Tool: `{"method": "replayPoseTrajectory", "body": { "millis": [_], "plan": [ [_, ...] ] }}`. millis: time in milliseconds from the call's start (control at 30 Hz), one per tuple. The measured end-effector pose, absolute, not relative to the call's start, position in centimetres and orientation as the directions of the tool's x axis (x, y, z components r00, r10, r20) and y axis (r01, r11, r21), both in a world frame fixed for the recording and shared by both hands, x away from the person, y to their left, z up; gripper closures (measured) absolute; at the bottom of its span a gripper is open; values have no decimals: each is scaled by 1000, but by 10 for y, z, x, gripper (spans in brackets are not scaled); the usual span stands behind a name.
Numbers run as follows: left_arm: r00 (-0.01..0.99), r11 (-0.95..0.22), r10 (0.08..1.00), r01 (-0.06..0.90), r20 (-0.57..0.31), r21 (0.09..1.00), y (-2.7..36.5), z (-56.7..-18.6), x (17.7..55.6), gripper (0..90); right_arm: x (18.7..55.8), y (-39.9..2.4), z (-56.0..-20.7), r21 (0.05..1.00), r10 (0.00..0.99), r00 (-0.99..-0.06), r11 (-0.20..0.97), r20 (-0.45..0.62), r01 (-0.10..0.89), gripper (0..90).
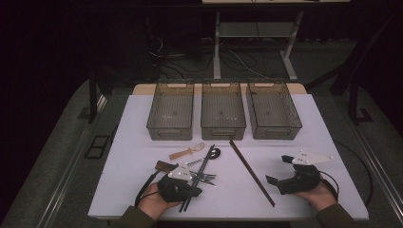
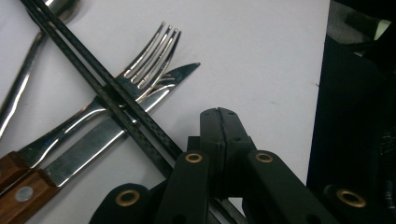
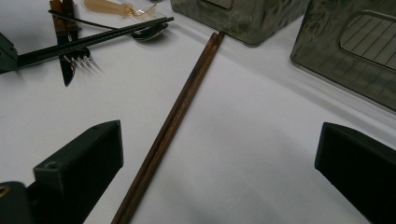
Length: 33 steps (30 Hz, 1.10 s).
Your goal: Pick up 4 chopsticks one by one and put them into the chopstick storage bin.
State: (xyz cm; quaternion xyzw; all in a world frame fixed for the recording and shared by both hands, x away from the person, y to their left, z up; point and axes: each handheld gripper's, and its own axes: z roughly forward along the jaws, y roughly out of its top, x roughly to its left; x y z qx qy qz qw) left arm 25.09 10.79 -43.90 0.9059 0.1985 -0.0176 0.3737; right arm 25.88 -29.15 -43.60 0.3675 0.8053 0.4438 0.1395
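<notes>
While L gripper (image 2: 219, 114) jaws fully closed, empty; black chopsticks (image 2: 107, 91) just beside; R gripper (image 3: 219, 158) wide open, empty.

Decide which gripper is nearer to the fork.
Left. The left gripper sits right beside the fork in the cutlery pile; the right gripper rests across the brown chopsticks.

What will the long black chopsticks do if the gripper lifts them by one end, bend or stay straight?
The pair of long black chopsticks looks straight and rigid where it bridges the metal fork, so it probably stays stiff. Being thin, they are likely light. They look smooth, and the shut left gripper sits near one end, so they might slip, twist or droop at the far tips.
</notes>
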Motion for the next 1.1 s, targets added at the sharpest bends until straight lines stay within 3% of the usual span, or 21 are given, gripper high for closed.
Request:
{"method": "replayPoseTrajectory", "body": {
  "millis": [1100],
  "plan": [
    [923, -695, 361, 361, -133, 622, 113, -440, 251, 897, 259, -292, -436, 818, 718, -688, 332, 103, 469, 8]
  ]
}}
